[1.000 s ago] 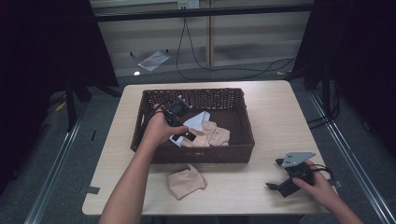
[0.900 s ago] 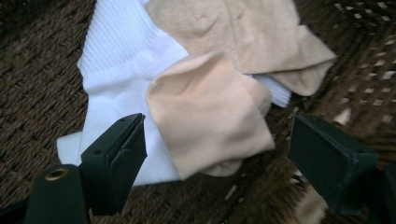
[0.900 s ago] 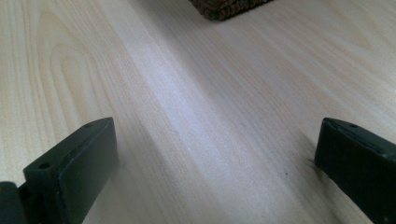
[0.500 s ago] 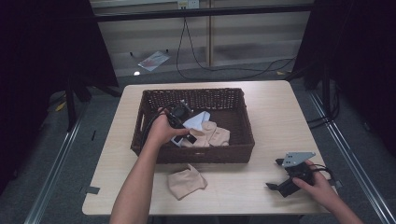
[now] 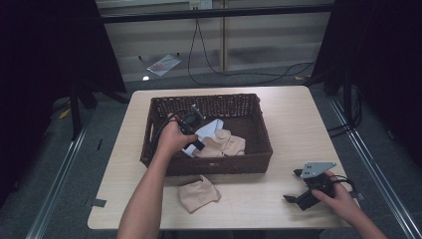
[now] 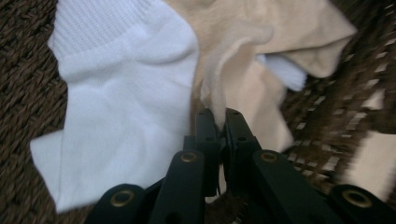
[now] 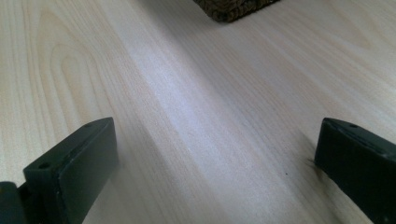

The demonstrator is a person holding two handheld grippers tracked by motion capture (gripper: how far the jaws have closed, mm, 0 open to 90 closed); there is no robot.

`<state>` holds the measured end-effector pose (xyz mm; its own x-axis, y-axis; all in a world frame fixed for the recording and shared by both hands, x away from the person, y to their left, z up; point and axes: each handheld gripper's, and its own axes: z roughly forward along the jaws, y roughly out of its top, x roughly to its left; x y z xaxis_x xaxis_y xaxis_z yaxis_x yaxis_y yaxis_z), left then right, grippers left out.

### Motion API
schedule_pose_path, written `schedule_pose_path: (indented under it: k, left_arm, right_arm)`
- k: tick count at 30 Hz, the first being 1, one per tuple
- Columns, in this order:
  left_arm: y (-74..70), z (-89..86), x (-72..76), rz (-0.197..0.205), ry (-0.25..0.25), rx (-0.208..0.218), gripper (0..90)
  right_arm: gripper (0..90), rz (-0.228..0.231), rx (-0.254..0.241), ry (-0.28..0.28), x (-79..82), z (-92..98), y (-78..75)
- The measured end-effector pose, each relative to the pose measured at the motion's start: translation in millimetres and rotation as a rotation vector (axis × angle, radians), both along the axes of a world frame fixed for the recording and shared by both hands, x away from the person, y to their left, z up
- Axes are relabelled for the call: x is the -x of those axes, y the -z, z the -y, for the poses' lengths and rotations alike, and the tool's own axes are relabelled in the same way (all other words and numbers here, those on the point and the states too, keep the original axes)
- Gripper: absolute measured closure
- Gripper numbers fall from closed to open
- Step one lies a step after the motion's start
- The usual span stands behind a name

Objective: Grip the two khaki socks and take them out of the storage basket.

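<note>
Pale wood-grain table [image 5: 278, 114], seen from above my side, on a grey floor with dark curtains at either flank. Nearest me, my right claw [image 5: 299, 185] rests low on the table's near right corner, jaws spread wide with nothing between them. Left of it, just outside the basket's near wall, lies a single beige fabric sock [image 5: 199, 193] on bare wood. Beyond stands the dark brown woven wicker basket [image 5: 259, 124], where my left claw [image 6: 219, 122] has drawn slightly nearer its left wall than a moment ago; its jaws are pressed together, pinching a raised fold of a second beige sock [image 6: 243, 51]. I judge this the start of lifting it out. Beside it, overlapping, lies a white ribbed sock [image 6: 126, 98].
</note>
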<state>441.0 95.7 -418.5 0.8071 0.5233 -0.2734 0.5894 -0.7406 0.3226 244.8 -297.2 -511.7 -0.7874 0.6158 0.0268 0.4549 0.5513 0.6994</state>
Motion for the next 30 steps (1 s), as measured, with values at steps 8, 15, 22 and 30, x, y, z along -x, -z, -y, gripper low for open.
schedule_pose_path:
  k: [8,15,22,30]
  left_arm:
    - [-37.5,-3.6,4.0,0.008,-0.017,0.012,86.6]
    - [-66.0,-11.0,7.2,-0.005,-0.032,0.022,86.7]
    - [-91.4,-17.8,10.5,0.003,-0.022,0.020,86.6]
    - [-115.6,-23.1,15.1,-0.002,-0.034,0.034,86.6]
  right_arm:
    - [0.0,0.003,0.000,-0.001,-0.1,0.1,0.0]
    - [0.0,0.006,0.000,-0.004,-0.3,0.2,0.1]
    - [0.0,0.009,0.000,-0.002,-0.5,0.3,0.1]
    - [0.0,0.009,0.001,-0.004,-0.5,0.3,0.1]
